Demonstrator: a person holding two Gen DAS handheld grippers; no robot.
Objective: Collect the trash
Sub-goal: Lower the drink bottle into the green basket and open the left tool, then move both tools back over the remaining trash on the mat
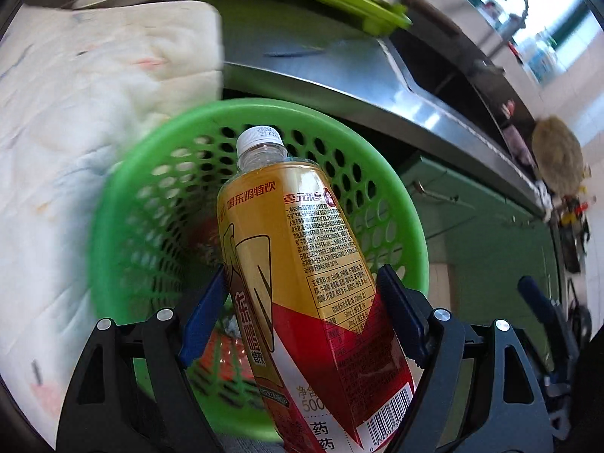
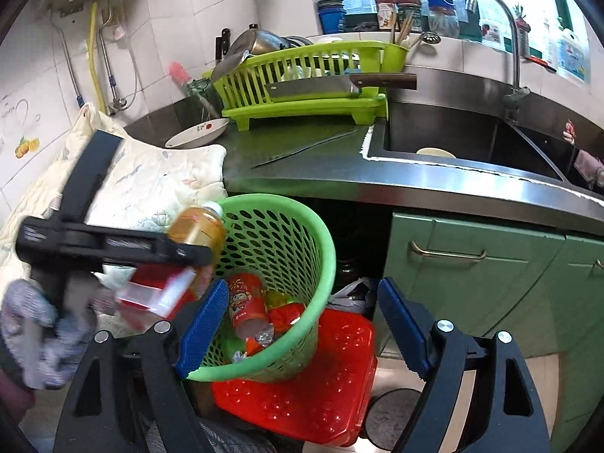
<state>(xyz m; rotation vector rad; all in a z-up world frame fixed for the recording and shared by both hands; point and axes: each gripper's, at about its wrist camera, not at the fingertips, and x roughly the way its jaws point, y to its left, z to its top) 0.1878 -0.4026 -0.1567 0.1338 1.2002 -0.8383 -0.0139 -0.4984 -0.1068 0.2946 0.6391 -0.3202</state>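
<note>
My left gripper [image 1: 302, 271] is shut on a yellow-and-red drink bottle [image 1: 294, 226] with a white cap, and both blue pads press its sides. The bottle points cap-first at the mouth of a green perforated basket [image 1: 264, 107]. In the right wrist view the same bottle [image 2: 196, 230] and left gripper [image 2: 188, 255] hover at the left rim of the basket [image 2: 324, 241]. A red bottle [image 2: 247, 304] and crumpled wrappers lie inside. My right gripper [image 2: 302, 287] stands open just in front of the basket, with nothing between its pads.
The basket rests on a red plastic stool [image 2: 302, 396] in front of green cabinets [image 2: 472, 264]. Above are a steel counter with a sink [image 2: 453, 132], a lime dish rack [image 2: 302, 75] holding a cleaver [image 2: 313, 88], a plate [image 2: 196, 134], and a padded cloth [image 2: 158, 181] at left.
</note>
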